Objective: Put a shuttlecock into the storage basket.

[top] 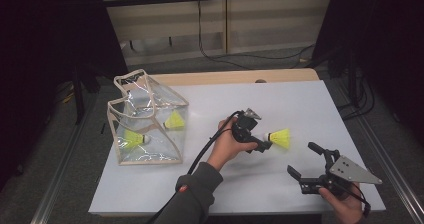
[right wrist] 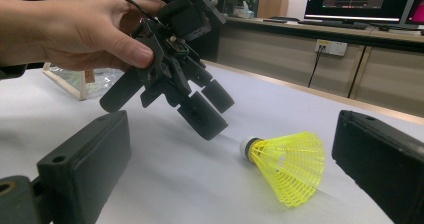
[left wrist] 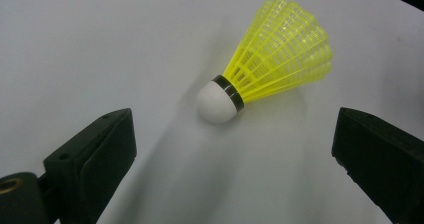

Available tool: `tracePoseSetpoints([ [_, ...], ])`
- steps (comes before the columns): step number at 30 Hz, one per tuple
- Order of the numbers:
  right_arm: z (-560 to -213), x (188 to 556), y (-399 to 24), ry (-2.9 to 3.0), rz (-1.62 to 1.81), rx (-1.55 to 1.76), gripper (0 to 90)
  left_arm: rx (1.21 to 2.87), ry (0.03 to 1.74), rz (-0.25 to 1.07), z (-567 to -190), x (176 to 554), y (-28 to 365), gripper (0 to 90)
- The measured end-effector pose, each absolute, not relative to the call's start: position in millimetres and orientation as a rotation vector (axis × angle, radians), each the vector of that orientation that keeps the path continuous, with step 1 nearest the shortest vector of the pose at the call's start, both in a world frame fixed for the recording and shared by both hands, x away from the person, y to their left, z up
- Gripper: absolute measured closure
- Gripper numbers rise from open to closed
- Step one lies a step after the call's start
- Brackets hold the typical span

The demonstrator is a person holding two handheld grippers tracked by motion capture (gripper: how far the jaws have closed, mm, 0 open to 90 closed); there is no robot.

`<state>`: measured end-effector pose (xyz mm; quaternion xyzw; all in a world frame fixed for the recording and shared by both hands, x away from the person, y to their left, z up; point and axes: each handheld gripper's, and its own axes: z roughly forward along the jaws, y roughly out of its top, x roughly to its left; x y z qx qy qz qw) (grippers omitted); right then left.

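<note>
the yellow plastic shuttlecock [left wrist: 265, 66] is approached by the wide-open, empty left gripper [top: 263, 145], closure on its white cork being judged next; the right gripper [top: 306, 160], nearby, is held open and empty.

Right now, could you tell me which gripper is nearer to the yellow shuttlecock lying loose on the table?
The left gripper. It hovers open right at the shuttlecock, by its white cork end. The right gripper is also open but sits farther off, toward the person's edge of the table.
</note>
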<state>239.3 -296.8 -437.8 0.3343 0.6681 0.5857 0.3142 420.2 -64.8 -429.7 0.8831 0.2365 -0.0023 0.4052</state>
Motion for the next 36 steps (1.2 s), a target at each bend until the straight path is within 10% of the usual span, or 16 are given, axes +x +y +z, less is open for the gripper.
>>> tracePoseSetpoints([
  [36, -438.2, 241.6, -296.6, 1.764, 1.549, 0.885, 2.1, 2.304, 0.454, 0.033, -447.7, 437.4, -86.3, 23.8],
])
